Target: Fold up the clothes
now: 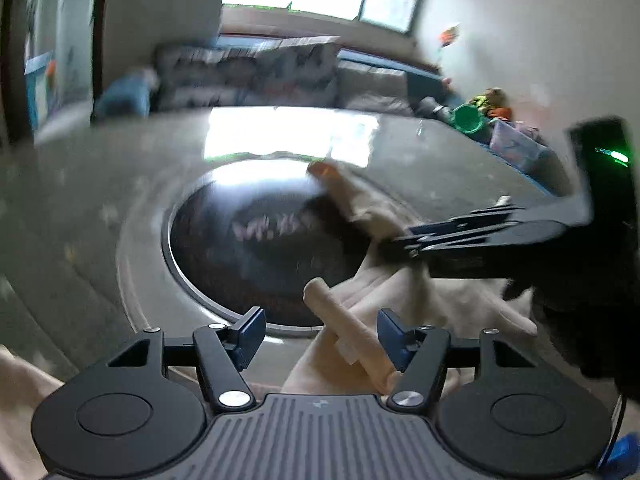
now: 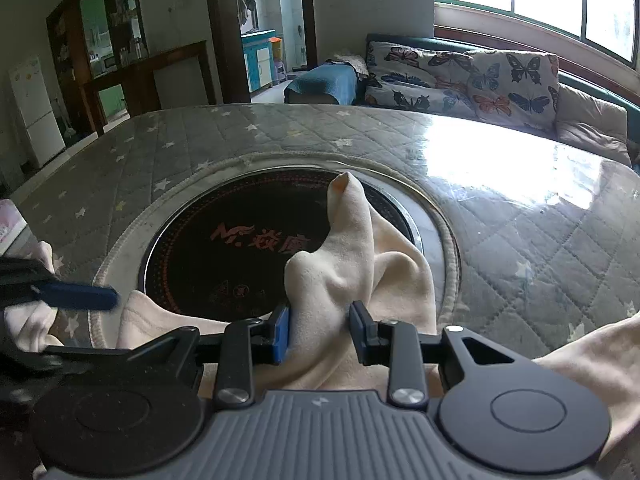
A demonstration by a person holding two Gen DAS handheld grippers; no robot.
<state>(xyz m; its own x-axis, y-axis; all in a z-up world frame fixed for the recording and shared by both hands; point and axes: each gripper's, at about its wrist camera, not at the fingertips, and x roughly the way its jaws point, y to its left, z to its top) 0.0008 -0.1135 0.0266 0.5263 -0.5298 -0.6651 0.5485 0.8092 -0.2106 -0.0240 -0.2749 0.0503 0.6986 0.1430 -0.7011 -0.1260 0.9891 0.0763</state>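
Both grippers, left gripper (image 1: 320, 334) and right gripper (image 2: 320, 334), are sporting matte black linkage arms with silver screws; blue pads (image 2: 281, 334) are lining the fingers; ribbed grey housing (image 2: 320, 436) is sitting between 2 round black discs.

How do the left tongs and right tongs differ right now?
The left tongs stand wide open, with a cloth fold lying loose between the fingers; the right tongs are pinched on a bunched ridge of that cream cloth. The left view is motion-blurred; the right is sharp. Both point down over the table.
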